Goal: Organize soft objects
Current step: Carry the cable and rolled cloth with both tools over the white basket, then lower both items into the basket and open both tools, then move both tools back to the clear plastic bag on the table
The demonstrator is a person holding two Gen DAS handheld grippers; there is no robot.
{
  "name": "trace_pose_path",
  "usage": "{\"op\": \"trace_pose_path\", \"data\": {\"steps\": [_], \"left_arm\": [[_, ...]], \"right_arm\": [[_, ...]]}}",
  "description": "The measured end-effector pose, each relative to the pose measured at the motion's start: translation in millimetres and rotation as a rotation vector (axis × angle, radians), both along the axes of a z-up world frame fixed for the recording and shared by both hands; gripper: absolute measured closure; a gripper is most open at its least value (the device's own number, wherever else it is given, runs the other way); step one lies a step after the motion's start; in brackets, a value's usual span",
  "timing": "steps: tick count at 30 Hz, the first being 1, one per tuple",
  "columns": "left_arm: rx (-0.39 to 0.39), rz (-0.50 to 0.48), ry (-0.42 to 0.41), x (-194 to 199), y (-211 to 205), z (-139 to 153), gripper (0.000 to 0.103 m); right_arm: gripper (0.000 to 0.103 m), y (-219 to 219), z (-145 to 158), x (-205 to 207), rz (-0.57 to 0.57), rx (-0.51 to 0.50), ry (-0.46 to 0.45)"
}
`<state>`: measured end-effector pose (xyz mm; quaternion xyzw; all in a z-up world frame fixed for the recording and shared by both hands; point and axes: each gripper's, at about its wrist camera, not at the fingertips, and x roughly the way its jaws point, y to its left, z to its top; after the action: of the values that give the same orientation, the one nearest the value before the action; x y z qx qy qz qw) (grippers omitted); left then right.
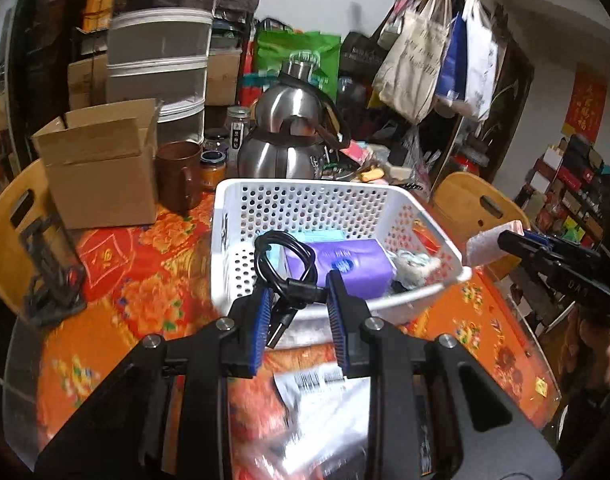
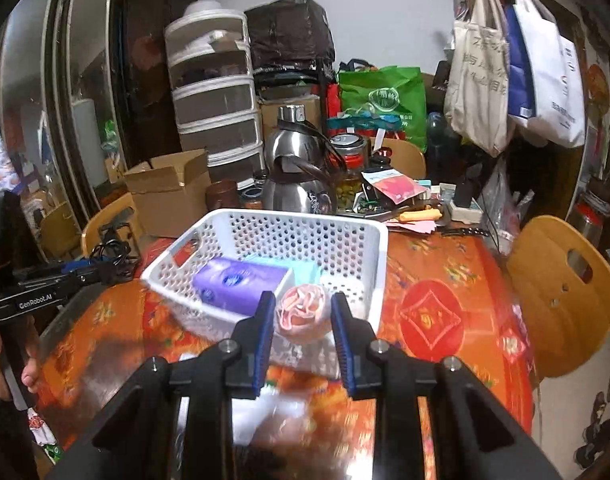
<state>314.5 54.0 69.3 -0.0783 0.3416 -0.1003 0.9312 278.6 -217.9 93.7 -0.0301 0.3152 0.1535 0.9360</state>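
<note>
The left gripper [image 1: 299, 298] grips a coiled black cable [image 1: 283, 264] between its blue pads, above the near rim of a white perforated plastic basket [image 1: 305, 200]. Inside the basket lies a purple tissue pack [image 1: 357, 264]. At the right edge, the right gripper [image 1: 505, 242] holds a pale pink cloth [image 1: 485, 242]. The basket sits on an orange floral tablecloth [image 1: 145, 280], beside a brown cardboard box [image 1: 101, 168].
</note>
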Motion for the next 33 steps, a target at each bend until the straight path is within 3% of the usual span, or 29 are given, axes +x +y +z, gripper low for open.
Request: {"op": "trace_pose_path", "data": {"steps": [4,9,20,22,23,24,26,33], "left_arm": [[0.022,0.019,0.043,43,-4,-4,0.078],[0.031,0.03,0.118,78,-9,-31,0.078],[0.05,0.058,0.135,89,-12,-55,0.077],[0.057,0.06,0.131,86,-11,-56,0.072],[0.072,0.064,0.119,84,-12,-56,0.061],[0.087,0.068,0.108,81,-12,-55,0.044],[0.121,0.081,0.067,73,-13,-50,0.027],[0.084,0.094,0.049,38,-4,-44,0.024]], "right_arm": [[0.077,10,-8,47,-0.012,0.0,0.055],[0.077,11,-27,85,-0.033,0.031,0.104],[0.076,24,-51,98,0.001,-0.014,0.135],[0.076,24,-55,99,-0.002,0.002,0.15],[0.07,22,-54,98,-0.006,0.011,0.142],[0.053,20,-53,96,-0.008,0.027,0.132],[0.033,16,-50,93,-0.018,0.04,0.121],[0.033,0,-42,74,-0.059,0.055,0.118]]}}
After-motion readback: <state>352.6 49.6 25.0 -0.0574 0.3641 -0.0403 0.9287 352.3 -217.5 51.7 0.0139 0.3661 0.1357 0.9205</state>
